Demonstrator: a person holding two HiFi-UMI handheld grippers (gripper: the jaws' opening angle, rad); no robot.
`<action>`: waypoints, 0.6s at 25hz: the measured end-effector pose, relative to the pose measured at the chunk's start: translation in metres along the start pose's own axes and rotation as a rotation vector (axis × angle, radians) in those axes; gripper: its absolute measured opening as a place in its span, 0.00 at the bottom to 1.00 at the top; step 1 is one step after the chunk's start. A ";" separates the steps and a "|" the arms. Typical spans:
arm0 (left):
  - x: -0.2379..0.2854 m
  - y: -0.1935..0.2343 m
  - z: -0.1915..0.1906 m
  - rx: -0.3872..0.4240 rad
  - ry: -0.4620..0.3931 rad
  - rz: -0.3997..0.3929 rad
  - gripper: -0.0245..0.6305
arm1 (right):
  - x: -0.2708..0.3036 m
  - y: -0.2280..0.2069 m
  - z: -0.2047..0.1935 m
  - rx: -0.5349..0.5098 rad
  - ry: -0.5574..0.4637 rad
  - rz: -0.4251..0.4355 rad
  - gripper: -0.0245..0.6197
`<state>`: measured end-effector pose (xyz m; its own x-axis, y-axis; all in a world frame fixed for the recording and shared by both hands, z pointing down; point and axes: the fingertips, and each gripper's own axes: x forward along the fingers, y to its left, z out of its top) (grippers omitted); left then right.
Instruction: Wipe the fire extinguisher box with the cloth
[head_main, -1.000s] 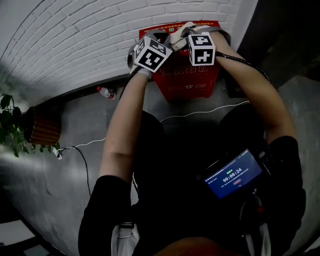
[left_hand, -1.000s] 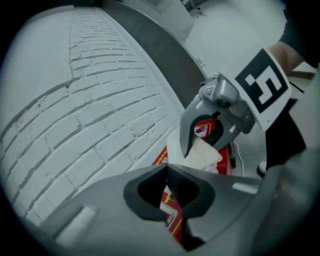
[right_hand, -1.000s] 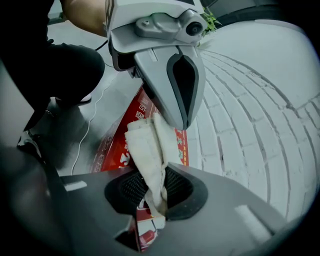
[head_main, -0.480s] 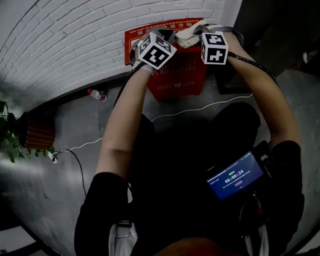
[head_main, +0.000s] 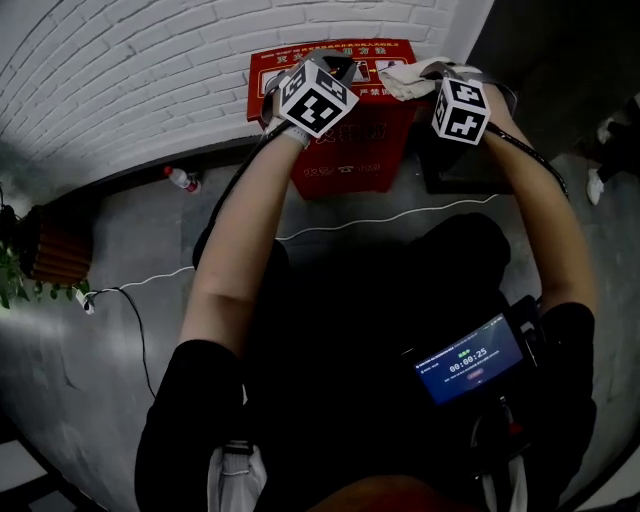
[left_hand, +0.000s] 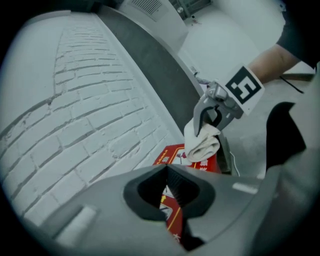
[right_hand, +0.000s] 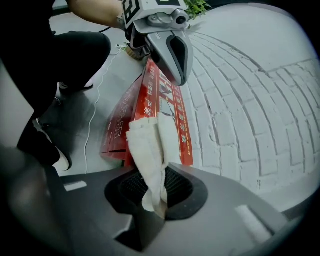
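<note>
The red fire extinguisher box (head_main: 345, 150) stands against the white brick wall (head_main: 150, 70), your right tongs (right_hand: 152, 200) clamped on the crumpled white cloth (right_hand: 148, 145) over its top, your left tongs (left_hand: 167, 190) closed together and empty.

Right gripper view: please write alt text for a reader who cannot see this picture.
The right gripper is shut on a white cloth, held over the top of the red fire extinguisher box. The left gripper, jaws together, is above the box farther along; a white brick wall is at the right.
</note>
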<state>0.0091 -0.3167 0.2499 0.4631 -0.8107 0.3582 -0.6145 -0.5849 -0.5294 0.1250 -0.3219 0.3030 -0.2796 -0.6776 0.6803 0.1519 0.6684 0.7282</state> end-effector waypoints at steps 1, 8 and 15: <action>-0.003 0.001 0.000 -0.015 -0.008 0.003 0.04 | -0.001 0.000 -0.003 0.011 -0.002 -0.006 0.16; -0.037 0.015 0.018 -0.074 -0.119 0.046 0.04 | -0.040 -0.032 0.027 0.338 -0.311 -0.142 0.16; -0.096 0.026 0.052 -0.175 -0.359 0.046 0.04 | -0.108 -0.057 0.104 0.751 -0.841 -0.160 0.17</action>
<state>-0.0188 -0.2526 0.1617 0.6071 -0.7941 0.0291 -0.7250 -0.5686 -0.3886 0.0483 -0.2547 0.1791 -0.8348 -0.5401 0.1066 -0.4694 0.7995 0.3748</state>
